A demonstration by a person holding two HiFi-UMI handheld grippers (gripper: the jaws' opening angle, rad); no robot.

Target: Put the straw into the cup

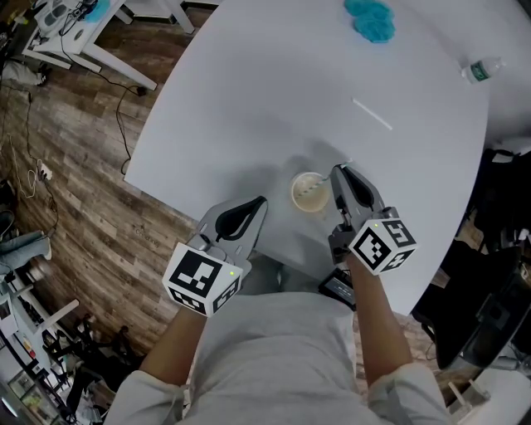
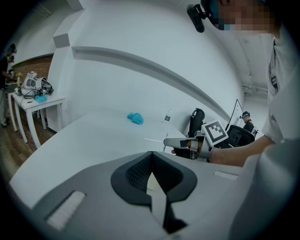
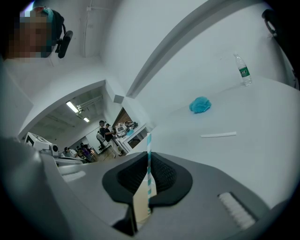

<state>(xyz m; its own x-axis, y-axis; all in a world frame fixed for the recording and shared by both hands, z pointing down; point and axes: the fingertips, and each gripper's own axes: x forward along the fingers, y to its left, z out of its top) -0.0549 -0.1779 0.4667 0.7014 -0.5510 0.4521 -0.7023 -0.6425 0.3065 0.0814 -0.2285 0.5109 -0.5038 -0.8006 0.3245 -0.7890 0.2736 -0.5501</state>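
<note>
A pale paper cup point(image 1: 309, 192) stands upright near the table's front edge. My right gripper point(image 1: 339, 172) is just right of it, shut on a teal-and-white striped straw point(image 3: 149, 161). In the right gripper view the straw stands upright between the jaws, with the cup point(image 3: 140, 202) right behind them. From the head view the straw point(image 1: 321, 180) slants down over the cup's mouth. My left gripper point(image 1: 260, 203) hangs left of the cup, shut with nothing in it. Through its jaws a bit of the cup point(image 2: 152, 181) shows, and the right gripper point(image 2: 167, 141) beyond.
A white straw wrapper point(image 1: 372, 114) lies on the white table point(image 1: 249, 91) beyond the cup. A blue cloth point(image 1: 370, 18) and a water bottle point(image 1: 480, 70) sit at the far side. The table's front edge runs close under both grippers; wooden floor lies to the left.
</note>
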